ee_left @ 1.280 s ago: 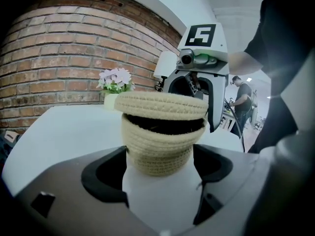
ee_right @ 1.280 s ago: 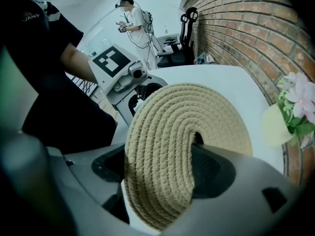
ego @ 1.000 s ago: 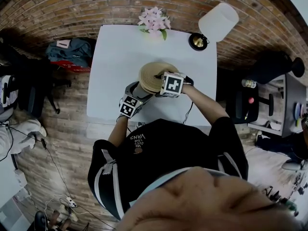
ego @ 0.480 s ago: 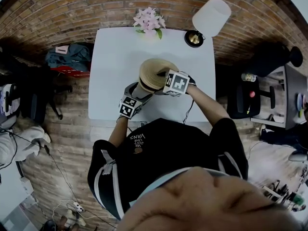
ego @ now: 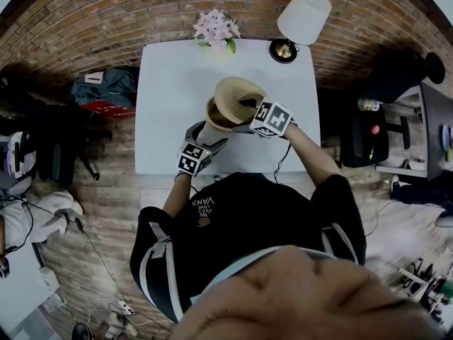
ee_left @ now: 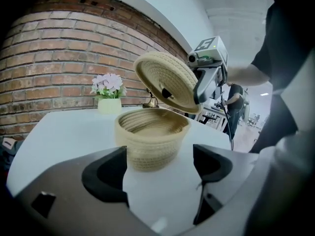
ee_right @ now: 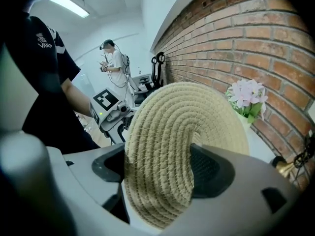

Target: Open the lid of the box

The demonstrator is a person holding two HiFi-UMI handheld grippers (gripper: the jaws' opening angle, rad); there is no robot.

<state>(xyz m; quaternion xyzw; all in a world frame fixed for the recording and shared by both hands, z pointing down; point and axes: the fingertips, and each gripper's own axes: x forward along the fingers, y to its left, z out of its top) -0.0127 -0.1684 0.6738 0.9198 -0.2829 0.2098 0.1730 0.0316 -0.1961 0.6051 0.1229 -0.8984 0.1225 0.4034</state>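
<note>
A round woven box (ego: pixel 214 121) (ee_left: pixel 152 138) stands on the white table (ego: pixel 170 83), its mouth uncovered. Its woven lid (ego: pixel 238 95) (ee_left: pixel 167 81) (ee_right: pixel 182 146) hangs tilted above the box's far right side. My right gripper (ego: pixel 249 109) (ee_right: pixel 158 170) is shut on the lid's rim, and its marker cube (ee_left: pixel 207 44) shows in the left gripper view. My left gripper (ego: pixel 209 136) (ee_left: pixel 158 167) is open at the box's near side. The box's base sits between the fingertips; the left fingertip (ee_left: pixel 114 173) is close to the wall, the right one stands apart.
A pot of pink flowers (ego: pixel 214 28) and a table lamp (ego: pixel 301 14) stand along the table's far edge by the brick wall. A bag (ego: pixel 105 87) lies on the floor at left, dark furniture (ego: pixel 364 129) at right. Another person (ee_right: pixel 114 63) stands far off.
The lid was lying nearly flat on the box; now the right gripper has raised and tipped it up to the right, and the box's inside shows. The left gripper stayed beside the box.
</note>
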